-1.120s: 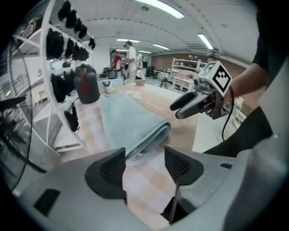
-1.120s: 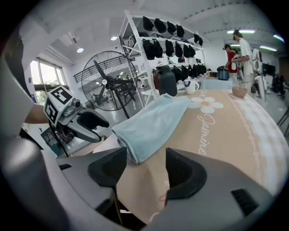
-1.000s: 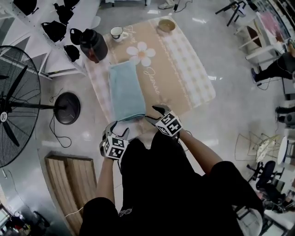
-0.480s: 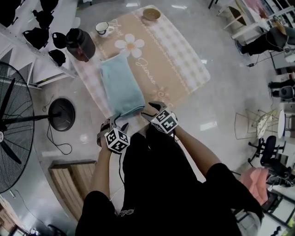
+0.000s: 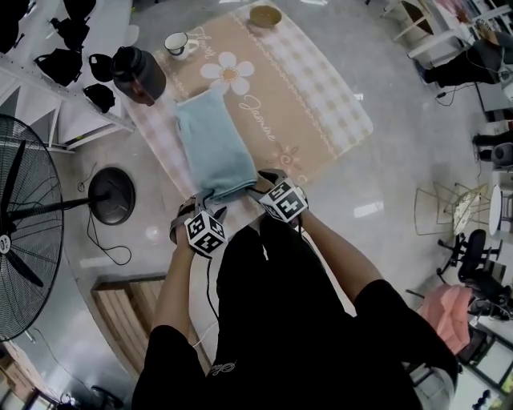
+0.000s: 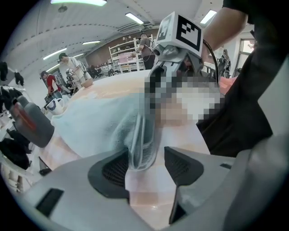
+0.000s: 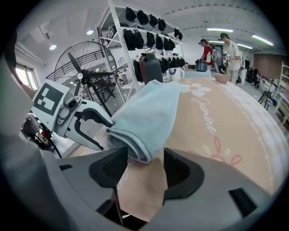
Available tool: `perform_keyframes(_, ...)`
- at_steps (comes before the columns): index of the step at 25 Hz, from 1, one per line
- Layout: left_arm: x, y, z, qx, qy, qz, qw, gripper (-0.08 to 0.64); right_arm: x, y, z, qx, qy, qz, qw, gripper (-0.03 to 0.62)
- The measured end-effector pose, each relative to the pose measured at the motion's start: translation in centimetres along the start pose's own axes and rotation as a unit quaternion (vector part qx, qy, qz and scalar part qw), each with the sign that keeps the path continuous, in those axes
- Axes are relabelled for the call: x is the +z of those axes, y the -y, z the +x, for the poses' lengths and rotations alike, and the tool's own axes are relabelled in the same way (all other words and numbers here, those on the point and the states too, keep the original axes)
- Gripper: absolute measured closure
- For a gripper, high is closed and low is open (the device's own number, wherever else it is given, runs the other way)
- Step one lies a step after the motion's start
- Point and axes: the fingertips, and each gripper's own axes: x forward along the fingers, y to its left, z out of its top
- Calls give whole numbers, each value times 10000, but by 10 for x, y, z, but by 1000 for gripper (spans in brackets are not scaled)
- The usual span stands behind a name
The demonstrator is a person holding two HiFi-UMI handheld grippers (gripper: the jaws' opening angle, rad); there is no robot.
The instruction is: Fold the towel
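Around the work: dark bottle (image 5: 138,74), mug (image 5: 178,44) and bowl (image 5: 264,14) along the mat's far end, well apart from the towel (image 5: 210,148); nothing lies between grippers and cloth. Towel: light blue, folded into a long strip, lying flat on the mat's left part beside the printed daisy (image 5: 228,76), near end toward the person. Left gripper (image 6: 144,167): jaws apart, the towel's layered near corner standing between them against the left pad, not pinched. Right gripper (image 7: 140,169): jaws apart, the other near corner just between the pads, unclamped. Surface: beige and pink checked mat (image 5: 321,96) spread on a glossy grey floor (image 5: 385,200). Room: standing fan (image 5: 24,232) and wooden pallet (image 5: 128,312) at left, white shelving (image 5: 48,72) with black caps, chairs at right. Change over half a second: towel unmoved; both grippers drawn slightly closer to its near edge.
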Motion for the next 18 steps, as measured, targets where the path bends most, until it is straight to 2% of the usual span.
perform_keyframes(1, 0, 0, 1, -59, 14, 5, 10000, 302, -1, 2, 0, -28, -30, 28, 10000, 351)
perform_keyframes(3, 0, 1, 2, -198, 31, 5, 9998, 310, -1, 5, 0, -78, -58, 69, 9999, 447)
perform_keyframes(7, 0, -3, 3, -309, 26, -88, 9995, 331, -1, 3, 0, 6, -65, 62, 10000, 503)
perform_keyframes(8, 0, -7, 3, -248, 17, -91, 9996, 402, 0, 2, 0, 22, -55, 68, 10000, 516)
perform_keyframes(9, -1, -10, 4, -218, 12, -84, 9997, 430, 0, 1, 0, 33, -41, 86, 9999, 526)
perform_keyframes(14, -1, -10, 4, -325, 98, -22, 9994, 431, 0, 2, -1, 54, -30, 205, 9998, 532)
perform_keyframes(18, -1, -12, 3, -199, 171, -218, 9994, 442, -1, 2, -1, 33, -57, 194, 9998, 538)
